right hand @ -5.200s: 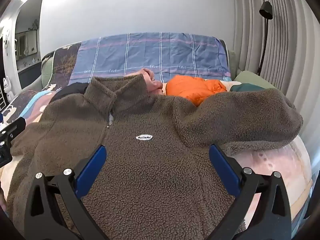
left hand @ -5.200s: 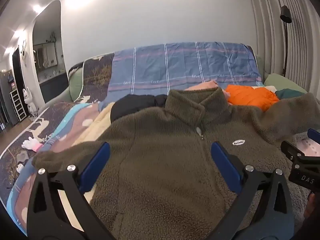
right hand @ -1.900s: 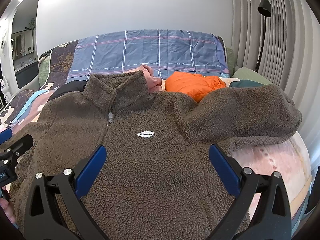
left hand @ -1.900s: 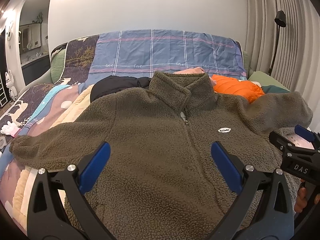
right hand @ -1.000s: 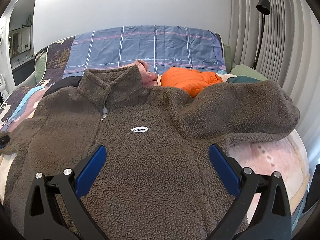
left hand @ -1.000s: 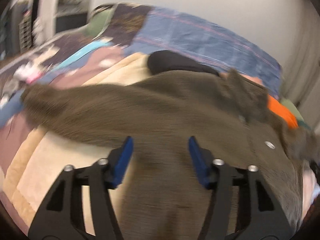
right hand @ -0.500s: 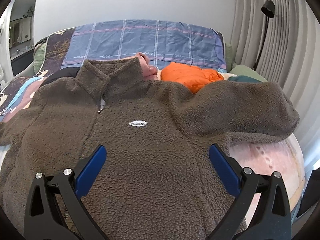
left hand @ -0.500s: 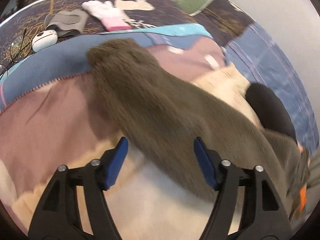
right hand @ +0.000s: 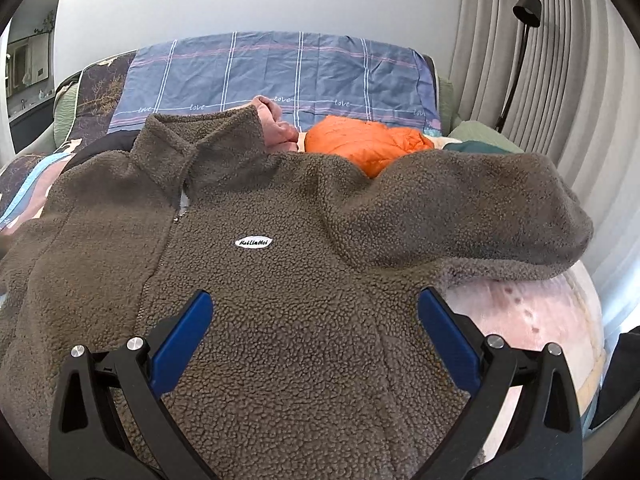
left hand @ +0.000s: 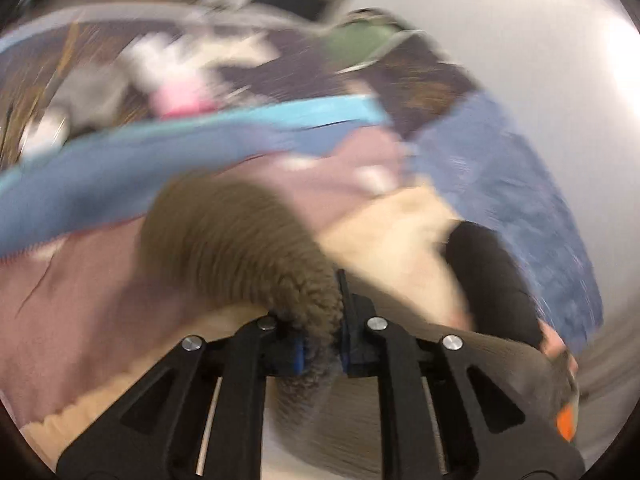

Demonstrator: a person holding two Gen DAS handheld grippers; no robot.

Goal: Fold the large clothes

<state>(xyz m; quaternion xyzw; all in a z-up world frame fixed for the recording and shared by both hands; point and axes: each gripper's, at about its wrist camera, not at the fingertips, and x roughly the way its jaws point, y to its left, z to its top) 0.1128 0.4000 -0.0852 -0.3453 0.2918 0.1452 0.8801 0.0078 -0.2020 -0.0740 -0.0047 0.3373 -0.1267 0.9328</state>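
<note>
1. A large grey-brown sherpa fleece jacket [right hand: 280,300] is lying front-up and spread flat on the bed [right hand: 532,320], its stand-up collar pointing toward the far wall.
2. The left claw [left hand: 320,320] is pinching the jacket's fuzzy sleeve [left hand: 240,248] near the cuff, its blue-padded fingers [left hand: 345,312] standing close together with the pile bunched between them.
3. The left wrist view is smearing heavily, so finer detail around that grasp is not readable.
4. The sleeve is lying over the patchwork bed cover of mauve, cream and blue bands [left hand: 100,184].
5. The right claw [right hand: 316,340] is hanging wide above the jacket's lower chest, holding nothing, with its blue fingers [right hand: 182,340] sitting apart on either side of the front panel.
6. A small white oval logo patch [right hand: 253,242] is showing on the chest, just to the right of the zip line.
7. The other sleeve [right hand: 480,216] is stretching out to the right, its cuff drooping at the bed's edge.
8. A bright orange puffer garment [right hand: 360,144] is lying just behind the jacket's shoulder, beside a crumpled pink cloth [right hand: 276,124] that is touching the collar.
9. A blue plaid pillow cover with white lines [right hand: 280,72] is propping against the wall behind them.
10. A black floor lamp [right hand: 520,52] is standing before the pleated grey curtain [right hand: 568,80] at the right.
</note>
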